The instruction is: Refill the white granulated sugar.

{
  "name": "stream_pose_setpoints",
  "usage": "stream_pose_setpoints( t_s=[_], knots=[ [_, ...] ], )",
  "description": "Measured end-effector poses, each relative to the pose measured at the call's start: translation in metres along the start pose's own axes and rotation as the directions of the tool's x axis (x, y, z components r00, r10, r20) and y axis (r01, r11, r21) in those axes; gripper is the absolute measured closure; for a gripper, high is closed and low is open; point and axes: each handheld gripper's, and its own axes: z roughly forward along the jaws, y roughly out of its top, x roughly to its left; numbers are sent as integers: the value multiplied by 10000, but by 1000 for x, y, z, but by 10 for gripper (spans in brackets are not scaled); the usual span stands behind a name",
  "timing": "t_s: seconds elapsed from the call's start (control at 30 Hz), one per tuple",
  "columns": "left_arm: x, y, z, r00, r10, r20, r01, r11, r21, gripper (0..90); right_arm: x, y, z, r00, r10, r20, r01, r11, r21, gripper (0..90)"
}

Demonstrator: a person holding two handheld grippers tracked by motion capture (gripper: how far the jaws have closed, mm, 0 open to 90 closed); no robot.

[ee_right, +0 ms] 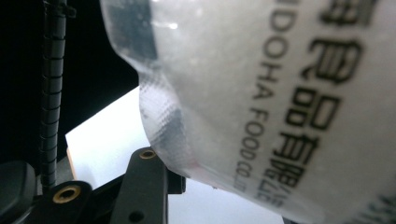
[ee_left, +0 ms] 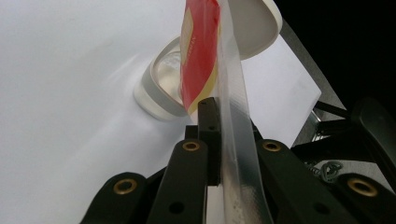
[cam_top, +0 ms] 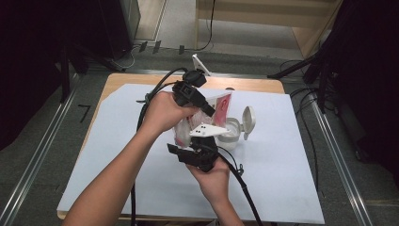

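**Pouch held by two grippers above an open white container**

Pouch (cam_top: 221, 109), red and clear plastic, hangs tilted just above and beside the white container (cam_top: 229, 133), which stands on the white sheet (cam_top: 282, 155) covering the desk (cam_top: 123, 80). The container's hinged lid (cam_top: 248, 121) stands open on the side away from the pouch. The left gripper (cam_top: 207, 111) pinches the pouch's clear sealed edge, jaws pressed together on it, directly over the container. The right gripper (cam_top: 200, 148), nearer the person than the container, clasps the pouch's bulging lower body, jaws partly spread around it. Printed lettering covers that lower body.
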Motion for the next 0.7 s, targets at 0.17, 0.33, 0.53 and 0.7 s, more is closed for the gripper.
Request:
stream_pose_setpoints(
  t_s=[0.17, 0.33, 0.53, 0.7],
  knots=[
    [-1, 0, 0, 10000, -2, 43, 2, 10000, -35, 873, 0, 0, -1, 10000, 76, -14, -76, 10000, -35, 639],
    [0, 1, 1, 10000, 18, 30, -18, 10000, 7, 873, 0, 0, -1, 10000, 91, 7, -91, 10000, -9, 638],
    [1, 2, 0, 10000, -70, 21, 70, 9999, -73, 869, -4, 2, -1, 9987, 422, -293, -427, 9990, -159, 648],
    [1, 2, 0, 10000, -16, -40, 16, 10000, 0, 869, -2, 2, 0, 9988, 404, -283, -409, 9990, -190, 646]
  ],
)
